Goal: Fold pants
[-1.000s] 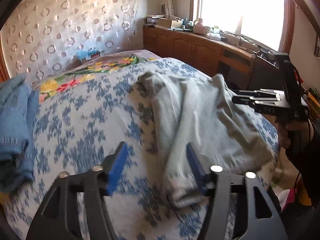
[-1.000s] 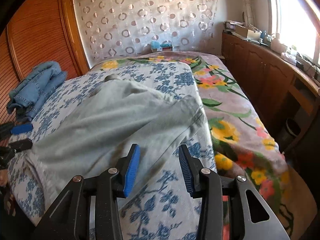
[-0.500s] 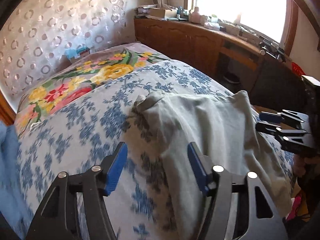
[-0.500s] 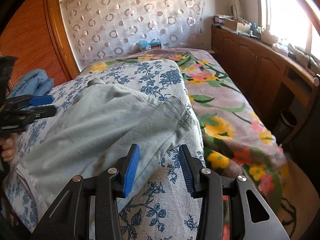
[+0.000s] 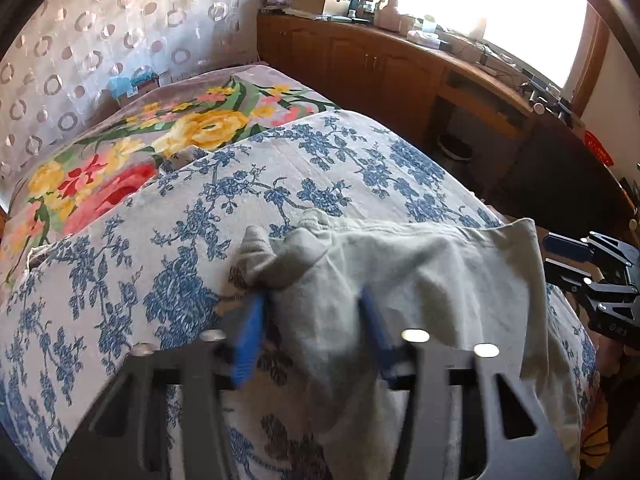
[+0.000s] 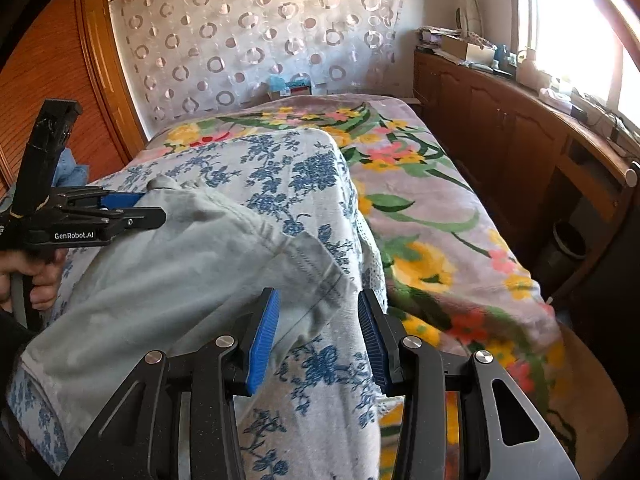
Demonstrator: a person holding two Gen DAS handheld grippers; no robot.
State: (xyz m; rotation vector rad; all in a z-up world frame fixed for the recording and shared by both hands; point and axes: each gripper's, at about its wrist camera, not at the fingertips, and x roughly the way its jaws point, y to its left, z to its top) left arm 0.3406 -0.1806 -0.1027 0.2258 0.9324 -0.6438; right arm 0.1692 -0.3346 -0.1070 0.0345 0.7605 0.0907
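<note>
Your left hand-held gripper [image 5: 312,320] tilts down at the bed [image 5: 132,280], its jaws closing around a bunched corner of the pants [image 5: 420,280], cloth between them. Your right hand-held gripper [image 6: 316,328] also angles down, jaws spread either side of the hem at the other corner without pinching it. The pale grey pants lie on the blue-flowered cover, their long axis running from that far edge back toward you.

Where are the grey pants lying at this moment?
In the right wrist view the grey pants lie at the left on the blue-flowered cover, beside the bright floral blanket.
</note>
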